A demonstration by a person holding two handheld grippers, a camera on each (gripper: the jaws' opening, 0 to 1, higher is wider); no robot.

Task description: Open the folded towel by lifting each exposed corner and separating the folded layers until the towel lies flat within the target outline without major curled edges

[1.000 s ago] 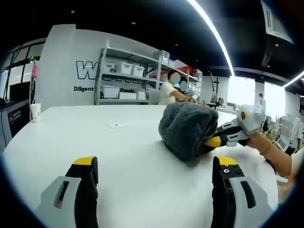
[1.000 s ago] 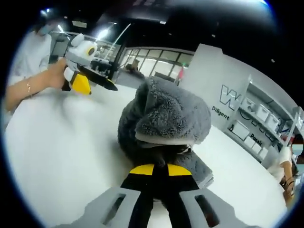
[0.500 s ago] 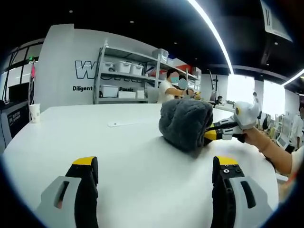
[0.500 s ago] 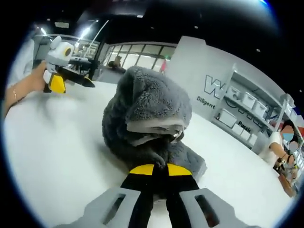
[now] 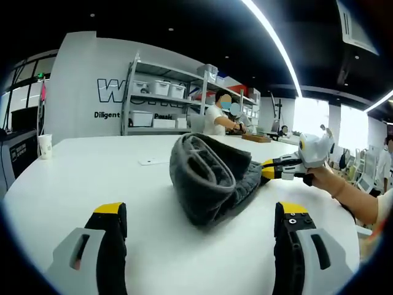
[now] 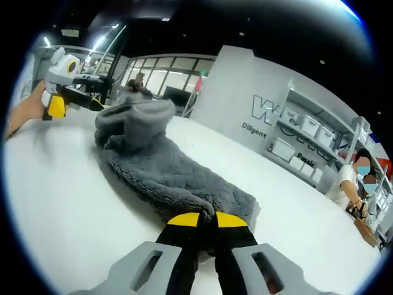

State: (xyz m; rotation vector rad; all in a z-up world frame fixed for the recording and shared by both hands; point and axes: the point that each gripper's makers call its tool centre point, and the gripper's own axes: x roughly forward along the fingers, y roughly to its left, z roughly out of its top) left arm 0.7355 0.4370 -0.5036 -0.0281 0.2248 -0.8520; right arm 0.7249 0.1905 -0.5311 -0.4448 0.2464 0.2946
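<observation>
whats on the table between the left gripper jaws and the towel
Nothing: in the left gripper view, bare white table runs from the open left gripper to the grey towel.

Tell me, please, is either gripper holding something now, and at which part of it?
The right gripper is shut on the near edge of the grey towel. The left gripper is open and holds nothing.

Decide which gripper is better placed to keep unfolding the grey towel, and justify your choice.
Probably right: the right gripper is shut on the towel edge, while the left gripper is open, off the cloth.
</observation>
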